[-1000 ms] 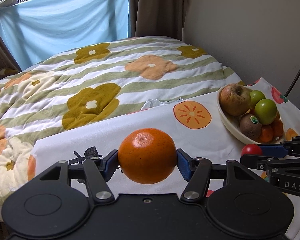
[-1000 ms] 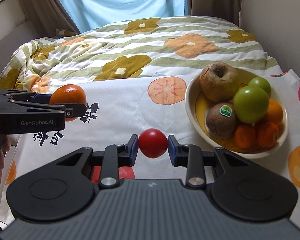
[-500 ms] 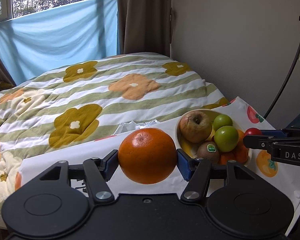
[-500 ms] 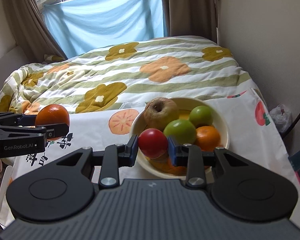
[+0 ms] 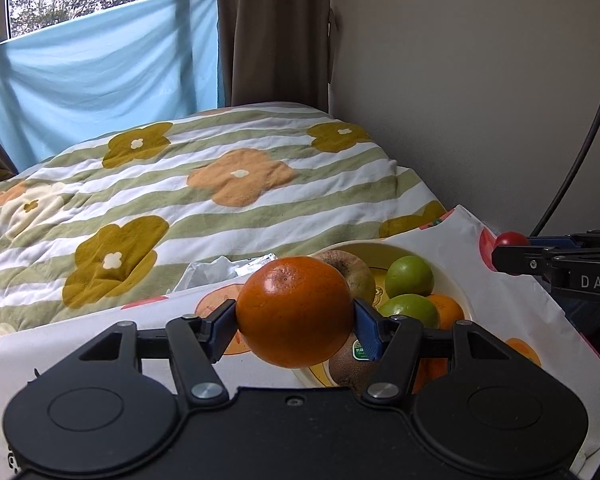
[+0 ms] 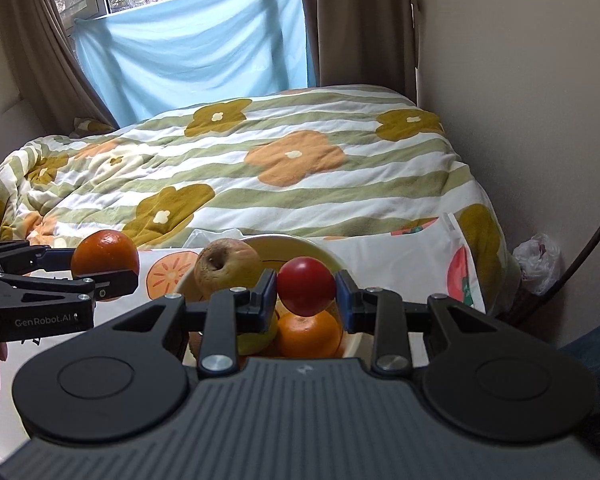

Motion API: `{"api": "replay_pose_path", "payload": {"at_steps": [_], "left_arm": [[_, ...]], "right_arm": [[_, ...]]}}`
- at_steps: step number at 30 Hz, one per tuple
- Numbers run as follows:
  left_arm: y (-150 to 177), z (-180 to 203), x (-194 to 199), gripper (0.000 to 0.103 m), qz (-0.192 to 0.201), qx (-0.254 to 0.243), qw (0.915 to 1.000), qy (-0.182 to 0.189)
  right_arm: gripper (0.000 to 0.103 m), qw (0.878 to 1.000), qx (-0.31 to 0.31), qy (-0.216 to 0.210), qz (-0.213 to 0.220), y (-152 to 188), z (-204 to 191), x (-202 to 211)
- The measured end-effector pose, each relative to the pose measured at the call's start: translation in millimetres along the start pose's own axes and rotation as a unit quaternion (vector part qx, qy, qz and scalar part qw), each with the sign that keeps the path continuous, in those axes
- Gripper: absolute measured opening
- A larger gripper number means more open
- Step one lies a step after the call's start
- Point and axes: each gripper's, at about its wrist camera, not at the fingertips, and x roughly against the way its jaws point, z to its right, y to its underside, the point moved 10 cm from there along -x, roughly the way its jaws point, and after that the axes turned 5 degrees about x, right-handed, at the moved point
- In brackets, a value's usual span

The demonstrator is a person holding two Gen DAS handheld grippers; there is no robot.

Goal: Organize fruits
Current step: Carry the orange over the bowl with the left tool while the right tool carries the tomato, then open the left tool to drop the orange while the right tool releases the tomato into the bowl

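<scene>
Blue-padded fingers of the left gripper (image 5: 295,322) are clamped on a big orange (image 5: 295,311), held in the air just short of the fruit bowl (image 5: 456,280). Over on the other side, the right gripper (image 6: 306,294) pinches a small red tomato (image 6: 307,286) between its pads, poised right above the bowl's contents. Down in the bowl: a browned apple (image 6: 226,266), two green fruits (image 5: 409,277), a stickered kiwi (image 5: 346,364) and small oranges (image 6: 308,334). The bowl sits on a white fruit-print cloth (image 5: 512,312), and beyond it lies the bed with its green-striped flower quilt (image 6: 284,164), blue sheet (image 6: 196,52) across the window
</scene>
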Motion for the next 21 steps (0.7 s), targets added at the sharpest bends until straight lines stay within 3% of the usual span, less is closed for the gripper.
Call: {"api": "replay_pose_path", "payload": {"at_steps": [9,21], "left_arm": [[19,-3,-45,0.065,-0.033,0.034,0.9986,-0.024],[26,-6,-59,0.068,-0.037,0.069,0.9969,-0.009]], "right_arm": [[0.046,0.999,0.010,-0.027,-0.020,7,11,-29],[0.046,0.999,0.010,-0.041,-0.026,11,10,-40]]}}
